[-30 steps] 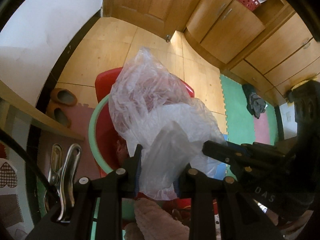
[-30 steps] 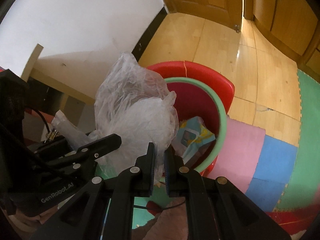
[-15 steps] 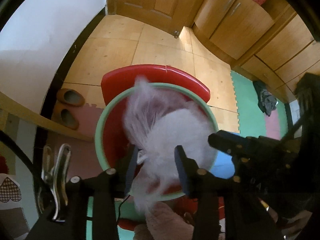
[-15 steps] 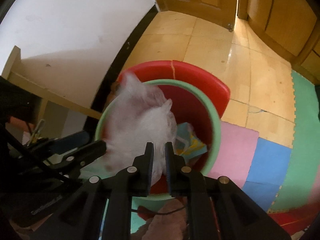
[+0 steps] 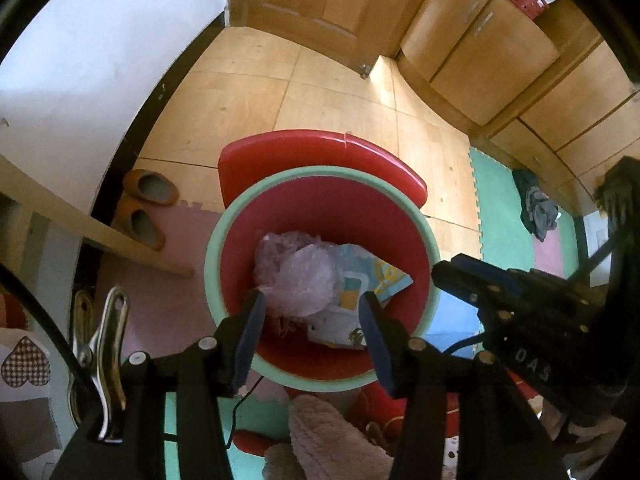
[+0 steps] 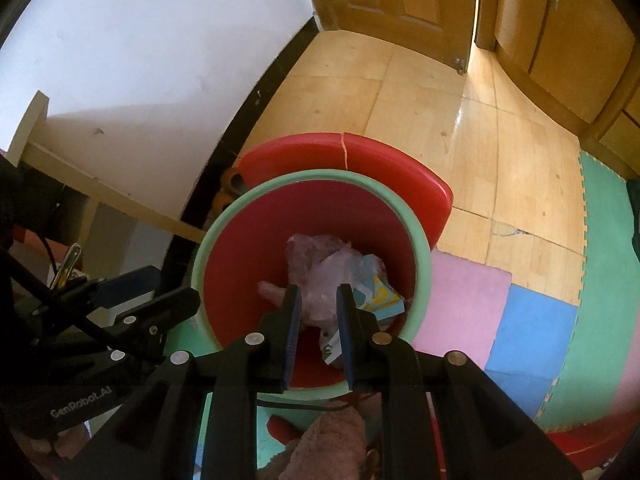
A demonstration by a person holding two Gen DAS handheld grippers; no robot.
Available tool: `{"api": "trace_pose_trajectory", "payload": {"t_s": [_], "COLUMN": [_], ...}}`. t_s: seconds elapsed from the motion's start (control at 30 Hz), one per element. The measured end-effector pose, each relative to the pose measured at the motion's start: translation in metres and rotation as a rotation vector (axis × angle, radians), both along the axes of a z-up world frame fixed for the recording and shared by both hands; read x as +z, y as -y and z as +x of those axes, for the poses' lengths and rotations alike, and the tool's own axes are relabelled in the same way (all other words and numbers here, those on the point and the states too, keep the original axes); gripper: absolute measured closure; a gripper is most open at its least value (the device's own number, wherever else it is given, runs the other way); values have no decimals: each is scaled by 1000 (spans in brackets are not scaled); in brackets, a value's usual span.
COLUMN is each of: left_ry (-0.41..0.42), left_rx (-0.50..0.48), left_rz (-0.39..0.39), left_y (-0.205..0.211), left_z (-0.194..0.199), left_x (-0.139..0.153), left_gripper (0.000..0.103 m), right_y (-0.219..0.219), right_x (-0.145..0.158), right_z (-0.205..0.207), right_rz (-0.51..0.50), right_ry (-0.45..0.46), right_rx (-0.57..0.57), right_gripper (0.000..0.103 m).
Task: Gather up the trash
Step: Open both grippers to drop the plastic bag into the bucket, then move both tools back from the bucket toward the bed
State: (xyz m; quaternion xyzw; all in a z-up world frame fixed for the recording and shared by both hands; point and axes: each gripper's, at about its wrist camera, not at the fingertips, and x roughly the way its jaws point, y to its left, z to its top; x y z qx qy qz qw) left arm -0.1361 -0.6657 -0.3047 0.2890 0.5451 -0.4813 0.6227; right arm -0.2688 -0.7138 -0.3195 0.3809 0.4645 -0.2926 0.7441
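A red trash bin with a green rim (image 5: 320, 173) (image 6: 320, 176) stands on the floor below both grippers. A crumpled clear plastic bag (image 5: 298, 276) (image 6: 322, 270) lies loose inside it, on a colourful printed wrapper (image 5: 380, 280) (image 6: 380, 292). My left gripper (image 5: 310, 308) hangs over the bin's near side, open wide, with nothing between its fingers. My right gripper (image 6: 318, 298) is over the bin too, open by a narrower gap and holding nothing. Each gripper shows in the other's view, the right (image 5: 464, 276) and the left (image 6: 160, 292).
A red lid (image 5: 320, 152) stands behind the bin. Slippers (image 5: 148, 192) lie under a wooden shelf edge at left. Foam mats (image 6: 532, 320) cover the floor to the right, with a dark cloth (image 5: 538, 208) on them. A metal clip (image 5: 108, 332) and a plush item (image 5: 328, 440) sit close below.
Both grippers held the plastic bag above the bin a second ago. The bag went down into the bin and both grippers opened and let it go.
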Motion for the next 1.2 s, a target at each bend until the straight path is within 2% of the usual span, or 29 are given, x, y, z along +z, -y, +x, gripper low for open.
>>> {"api": "trace_pose_trajectory", "payload": {"t_s": [0.1, 0.2, 0.87, 0.97, 1.2], "left_ry": [-19, -27, -16, -9, -12], "left_rx": [-5, 2, 67, 75, 110], "left_rz": [-12, -23, -97, -111, -151], "left_y": [-3, -6, -30, -34, -50], "left_z": [0, -1, 4, 6, 12], "left_x": [6, 15, 77, 89, 118], "left_gripper": [52, 52, 52, 52, 52], "right_y": [-2, -6, -25, -31, -44], "right_x": [6, 12, 66, 77, 111], "right_z": [1, 3, -1, -1, 0], "right_rz": [-13, -28, -109, -124, -165], "right_ry": [2, 3, 31, 41, 83], "right_rx": [8, 10, 9, 15, 41], "right_gripper": [84, 78, 75, 72, 72]}}
